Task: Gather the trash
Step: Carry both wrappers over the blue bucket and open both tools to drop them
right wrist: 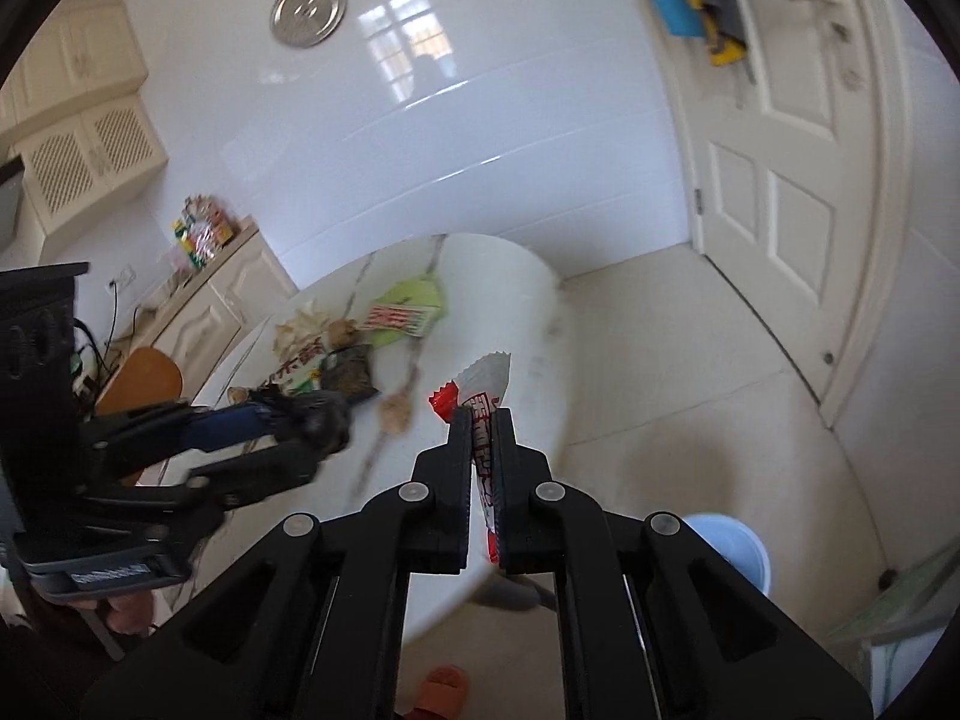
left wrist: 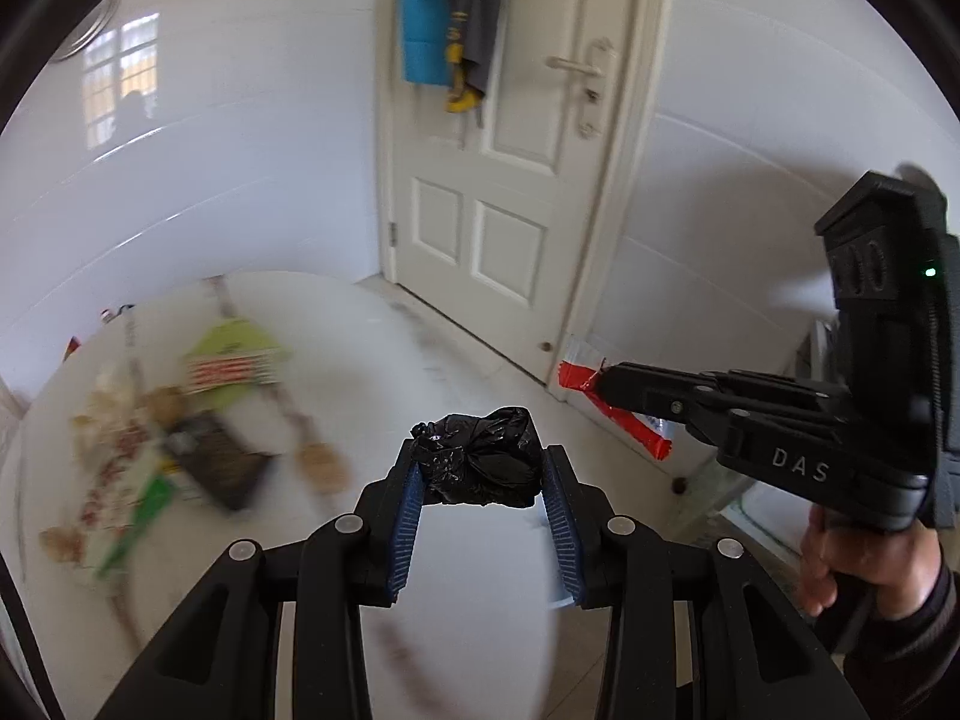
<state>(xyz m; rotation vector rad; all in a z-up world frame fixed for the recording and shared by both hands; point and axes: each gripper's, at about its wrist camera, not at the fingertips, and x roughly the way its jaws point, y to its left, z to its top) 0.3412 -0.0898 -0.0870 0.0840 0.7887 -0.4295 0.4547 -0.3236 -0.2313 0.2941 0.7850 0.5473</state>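
My left gripper point(left wrist: 483, 471) is shut on a crumpled black plastic bag point(left wrist: 480, 459), held above the white round table point(left wrist: 456, 570). It also shows in the right wrist view point(right wrist: 312, 420), at the left. My right gripper point(right wrist: 483, 420) is shut on a red and white snack wrapper point(right wrist: 480, 384) that sticks out past the fingertips. In the left wrist view the right gripper point(left wrist: 606, 378) holds the wrapper point(left wrist: 624, 414) beyond the table's right edge. Several pieces of trash lie on the table: a green packet point(right wrist: 405, 309), a dark pouch point(right wrist: 348, 369), crumpled paper point(right wrist: 300, 330).
A white panelled door point(left wrist: 498, 180) stands behind the table, with a blue bag point(left wrist: 423, 18) hanging on it. A light blue bucket point(right wrist: 729, 549) stands on the tiled floor at the right. A cream cabinet point(right wrist: 204, 300) and an orange chair point(right wrist: 141, 378) stand at the left.
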